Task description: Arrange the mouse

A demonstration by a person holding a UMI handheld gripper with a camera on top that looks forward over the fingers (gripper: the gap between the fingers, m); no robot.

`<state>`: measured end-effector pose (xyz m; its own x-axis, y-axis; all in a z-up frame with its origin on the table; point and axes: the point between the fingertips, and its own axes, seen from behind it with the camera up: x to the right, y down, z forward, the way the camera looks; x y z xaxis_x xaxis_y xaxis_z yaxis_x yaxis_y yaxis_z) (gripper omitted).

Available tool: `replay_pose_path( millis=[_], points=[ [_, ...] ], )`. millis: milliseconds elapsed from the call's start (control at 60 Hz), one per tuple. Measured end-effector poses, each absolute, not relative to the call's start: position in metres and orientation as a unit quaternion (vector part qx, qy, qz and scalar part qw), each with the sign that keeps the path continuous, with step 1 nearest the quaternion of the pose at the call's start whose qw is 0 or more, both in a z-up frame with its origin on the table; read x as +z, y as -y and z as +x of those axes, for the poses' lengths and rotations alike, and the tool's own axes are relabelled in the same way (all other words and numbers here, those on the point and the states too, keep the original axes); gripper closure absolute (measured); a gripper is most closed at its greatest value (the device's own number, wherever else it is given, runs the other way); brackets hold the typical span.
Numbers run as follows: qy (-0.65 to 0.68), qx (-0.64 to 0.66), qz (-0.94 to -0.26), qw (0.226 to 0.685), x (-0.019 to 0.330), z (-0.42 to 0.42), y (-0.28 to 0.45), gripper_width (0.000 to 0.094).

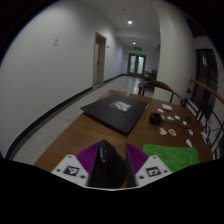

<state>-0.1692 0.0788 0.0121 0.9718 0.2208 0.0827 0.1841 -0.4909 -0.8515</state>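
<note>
My gripper (113,152) is shut on a black mouse (107,168). The mouse fills the gap between the two purple pads (94,156), and both press on its sides. I hold it above the near end of a wooden table (70,135). A large flat black mat (118,108) lies on the table beyond the fingers, in the middle.
A green sheet (172,157) lies on the table just right of the fingers. A small dark object (155,119) and several white bits (180,120) lie right of the black mat. Chairs stand at the table's right and far side. A corridor with doors runs behind.
</note>
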Motion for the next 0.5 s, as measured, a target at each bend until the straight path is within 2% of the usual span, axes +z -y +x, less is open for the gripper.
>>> replay_pose_path(
  millis=[50,133,217,267,433,500],
  points=[
    [0.123,0.027,-0.869,0.479,0.002,-0.176,-0.078,0.0603],
    [0.122,0.023,-0.859,0.497,0.007,-0.178,-0.081,0.0657],
    [0.145,0.038,-0.855,0.496,0.01,-0.185,-0.075,0.0717],
    [0.154,0.054,-0.854,0.493,0.018,-0.186,-0.067,0.0719],
    [0.124,0.005,-0.797,0.591,0.13,-0.108,-0.056,0.0719],
    [0.117,-0.03,-0.777,0.618,0.163,-0.062,-0.052,0.0722]
  ],
)
